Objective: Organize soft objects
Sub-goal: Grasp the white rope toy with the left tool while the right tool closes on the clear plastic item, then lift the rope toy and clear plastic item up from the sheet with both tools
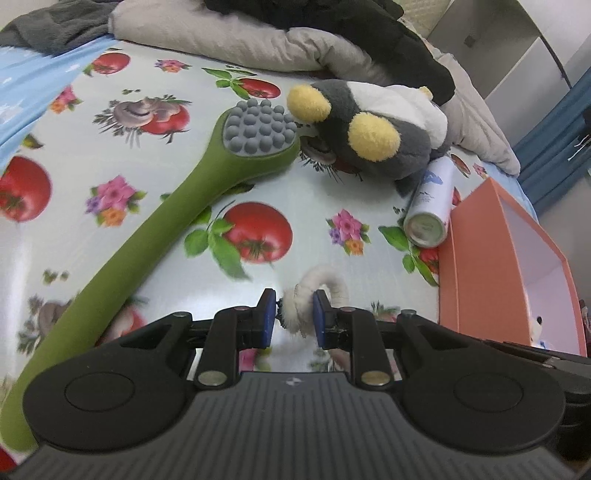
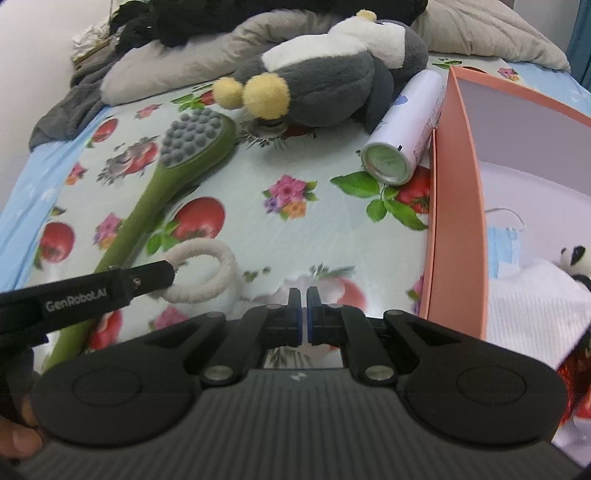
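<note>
Left gripper (image 1: pixel 294 314) was clamped on fluffy white fabric ring (image 1: pixel 325 291), above the fruit-print bench (image 1: pixel 258 184); right gripper (image 2: pixel 299 314) was closed, empty, beside the orange cardboard box (image 2: pixel 458 206).

The left gripper (image 1: pixel 294 314) tilts steeply down, its jaws pinched on a white fabric ring (image 1: pixel 325 291). The right gripper (image 2: pixel 303 315) tilts down too, jaws shut and empty.

A home: a fruit-and-flower oilcloth (image 1: pixel 258 206) covers the tabletop, with rumpled bedding (image 1: pixel 207 40) and dark clothes (image 1: pixel 332 18) heaped behind it.
</note>
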{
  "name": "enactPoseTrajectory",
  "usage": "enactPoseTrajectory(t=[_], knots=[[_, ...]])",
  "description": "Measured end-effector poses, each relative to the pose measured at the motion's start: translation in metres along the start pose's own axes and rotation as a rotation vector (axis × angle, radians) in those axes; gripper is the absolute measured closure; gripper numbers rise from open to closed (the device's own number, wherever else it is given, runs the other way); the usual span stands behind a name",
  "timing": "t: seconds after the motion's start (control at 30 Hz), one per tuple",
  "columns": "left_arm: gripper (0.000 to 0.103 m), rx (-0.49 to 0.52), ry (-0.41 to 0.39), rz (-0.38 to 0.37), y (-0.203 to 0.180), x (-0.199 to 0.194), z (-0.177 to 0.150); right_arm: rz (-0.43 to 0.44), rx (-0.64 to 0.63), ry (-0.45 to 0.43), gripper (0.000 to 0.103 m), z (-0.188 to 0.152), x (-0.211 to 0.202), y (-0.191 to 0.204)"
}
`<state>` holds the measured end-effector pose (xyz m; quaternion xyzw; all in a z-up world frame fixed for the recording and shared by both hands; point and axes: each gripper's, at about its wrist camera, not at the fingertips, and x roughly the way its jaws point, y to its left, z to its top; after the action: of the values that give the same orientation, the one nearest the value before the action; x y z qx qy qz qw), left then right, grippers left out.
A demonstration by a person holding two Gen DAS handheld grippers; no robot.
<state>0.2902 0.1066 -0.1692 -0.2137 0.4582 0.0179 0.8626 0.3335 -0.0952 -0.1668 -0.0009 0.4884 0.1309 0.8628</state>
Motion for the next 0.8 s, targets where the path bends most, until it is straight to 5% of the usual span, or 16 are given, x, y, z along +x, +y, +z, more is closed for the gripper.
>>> enactPoseTrajectory(t=[0.37,0.8], knots=[[0.078,-0.017,-0.027,0.011,0.006,-0.061,-0.055,0.077,-0.014,-0.034,0.097,-0.048,-0.044,0.009],[0.078,-0.054,0.031,0.053,0.027,-0.082,-0.126,0.173,-0.042,0.083,0.094,-0.099,-0.03,0.014]])
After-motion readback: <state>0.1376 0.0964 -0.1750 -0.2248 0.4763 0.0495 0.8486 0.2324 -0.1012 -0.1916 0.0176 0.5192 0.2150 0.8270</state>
